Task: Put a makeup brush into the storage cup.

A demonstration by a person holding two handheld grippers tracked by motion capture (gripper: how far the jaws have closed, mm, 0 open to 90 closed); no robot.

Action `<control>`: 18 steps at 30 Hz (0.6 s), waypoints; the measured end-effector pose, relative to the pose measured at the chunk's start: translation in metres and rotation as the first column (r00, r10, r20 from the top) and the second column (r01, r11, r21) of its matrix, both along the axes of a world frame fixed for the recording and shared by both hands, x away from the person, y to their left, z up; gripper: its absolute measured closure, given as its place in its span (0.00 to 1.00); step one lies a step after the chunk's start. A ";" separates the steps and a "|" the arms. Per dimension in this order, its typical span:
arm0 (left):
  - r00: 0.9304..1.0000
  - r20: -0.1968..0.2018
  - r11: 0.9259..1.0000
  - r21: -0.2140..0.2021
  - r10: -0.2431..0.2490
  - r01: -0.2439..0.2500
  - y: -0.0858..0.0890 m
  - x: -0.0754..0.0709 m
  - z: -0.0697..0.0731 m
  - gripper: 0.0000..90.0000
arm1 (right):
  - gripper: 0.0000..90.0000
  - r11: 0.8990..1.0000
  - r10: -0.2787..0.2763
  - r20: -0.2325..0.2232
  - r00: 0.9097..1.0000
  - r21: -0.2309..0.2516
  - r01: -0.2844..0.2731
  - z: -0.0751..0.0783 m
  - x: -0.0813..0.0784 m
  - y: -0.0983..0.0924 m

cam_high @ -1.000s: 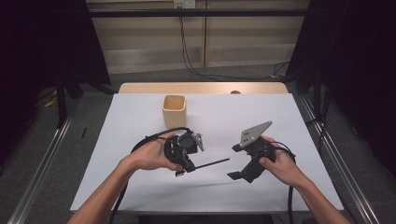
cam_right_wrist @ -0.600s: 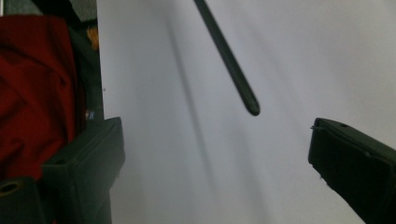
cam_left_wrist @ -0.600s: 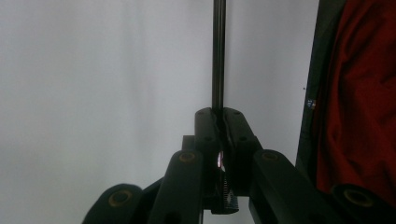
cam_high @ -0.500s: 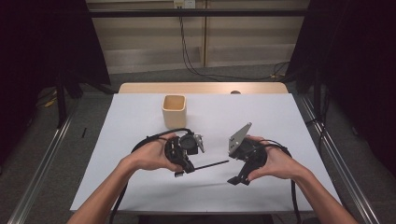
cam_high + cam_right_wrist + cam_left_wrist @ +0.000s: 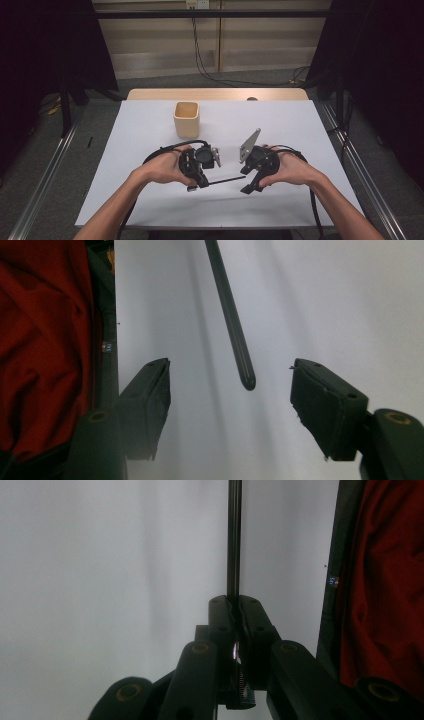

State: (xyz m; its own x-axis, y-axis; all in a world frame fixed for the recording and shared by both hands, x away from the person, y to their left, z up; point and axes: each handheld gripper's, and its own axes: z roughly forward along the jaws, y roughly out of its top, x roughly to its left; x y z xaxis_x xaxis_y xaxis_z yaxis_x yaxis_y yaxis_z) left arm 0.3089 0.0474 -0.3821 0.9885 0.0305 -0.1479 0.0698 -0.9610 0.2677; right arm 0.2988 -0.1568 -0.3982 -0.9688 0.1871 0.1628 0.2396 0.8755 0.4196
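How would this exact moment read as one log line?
left gripper: shut on black rod | right gripper: open around rod tip | cup: upright, apart

no readable text, labels or numbers

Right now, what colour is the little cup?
Pale tan cup, best in the high view.

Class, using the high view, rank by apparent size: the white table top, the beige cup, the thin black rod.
1. White table top, largest by far.
2. Beige cup.
3. Thin black rod, long but very slender, covering least area.
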 end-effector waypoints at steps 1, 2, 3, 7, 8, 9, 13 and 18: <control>1.000 -0.002 1.000 0.004 -0.005 0.005 0.000 0.000 0.000 0.95 | 0.42 1.000 0.000 0.005 1.000 -0.007 0.000 -0.001 0.000 0.002; 1.000 -0.004 1.000 0.003 -0.003 0.003 0.000 0.000 0.000 0.95 | 0.45 1.000 0.009 0.006 1.000 -0.005 -0.009 -0.001 0.001 0.003; 1.000 -0.002 1.000 0.002 -0.003 0.003 -0.001 -0.001 -0.001 0.95 | 0.45 1.000 0.013 0.009 1.000 -0.006 -0.013 -0.002 0.001 0.003; 1.000 -0.002 1.000 -0.005 0.002 -0.002 -0.002 -0.001 -0.003 0.95 | 0.53 1.000 0.019 0.018 1.000 -0.005 -0.019 -0.002 0.002 0.007; 1.000 0.002 1.000 -0.006 0.000 0.000 -0.002 -0.001 -0.002 0.95 | 0.56 1.000 0.021 0.013 1.000 -0.003 -0.021 -0.001 0.003 0.008; 1.000 0.002 1.000 -0.019 0.001 -0.001 -0.001 -0.001 -0.001 0.95 | 0.57 1.000 0.027 0.017 1.000 0.001 -0.027 -0.001 0.003 0.008; 1.000 0.001 1.000 -0.012 -0.006 0.006 -0.001 0.000 -0.003 0.95 | 0.63 1.000 0.028 0.019 0.999 0.007 -0.028 -0.001 0.004 0.010; 1.000 -0.001 1.000 -0.012 0.001 -0.001 -0.001 0.000 -0.006 0.95 | 0.74 0.999 0.048 0.025 0.999 0.012 -0.049 -0.001 0.004 0.014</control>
